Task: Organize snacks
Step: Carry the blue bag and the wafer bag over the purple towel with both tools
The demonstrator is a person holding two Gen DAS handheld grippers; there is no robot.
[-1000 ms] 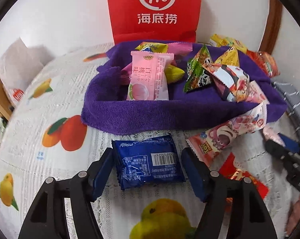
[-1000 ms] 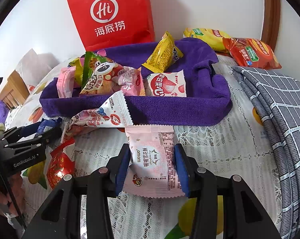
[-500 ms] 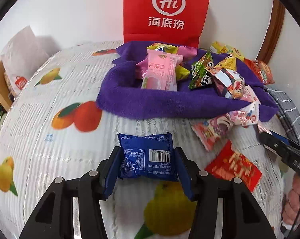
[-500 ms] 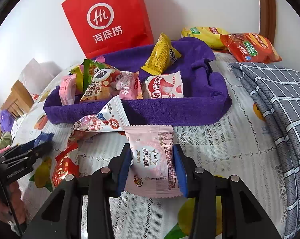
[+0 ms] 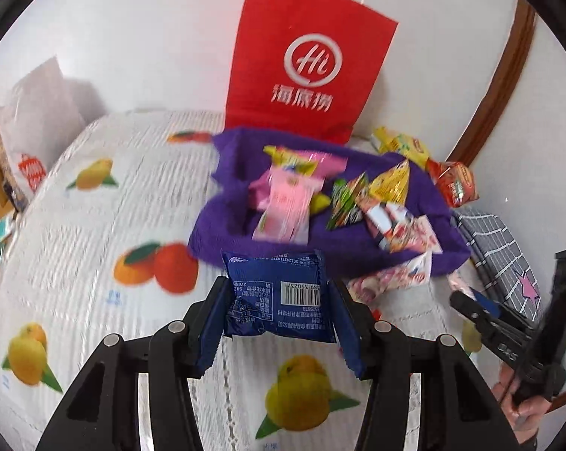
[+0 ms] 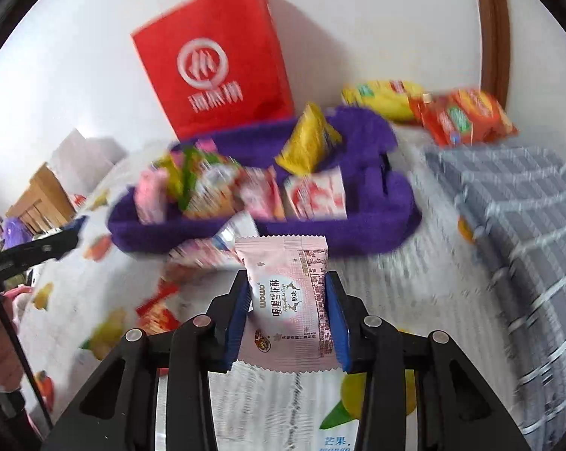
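Note:
My left gripper [image 5: 277,300] is shut on a blue snack packet [image 5: 279,295] and holds it above the fruit-print tablecloth, in front of the purple cloth basket [image 5: 245,240]. My right gripper [image 6: 288,314] is shut on a pink snack packet [image 6: 286,300], lifted in front of the same purple basket [image 6: 358,233]. The basket holds several wrapped snacks. A pink-and-white packet [image 5: 388,282] leans on its front wall. The right gripper also shows at the right edge of the left wrist view [image 5: 482,308].
A red paper bag [image 5: 305,60] stands against the wall behind the basket. Yellow and orange chip bags [image 6: 463,116] lie behind a folded grey checked cloth [image 6: 508,206]. A red packet [image 6: 157,312] lies on the tablecloth. A white paper bag [image 5: 38,112] stands far left.
Both grippers have lifted their packets off the tablecloth and risen. The left closed on the blue packet a second ago. The views are motion-blurred now.

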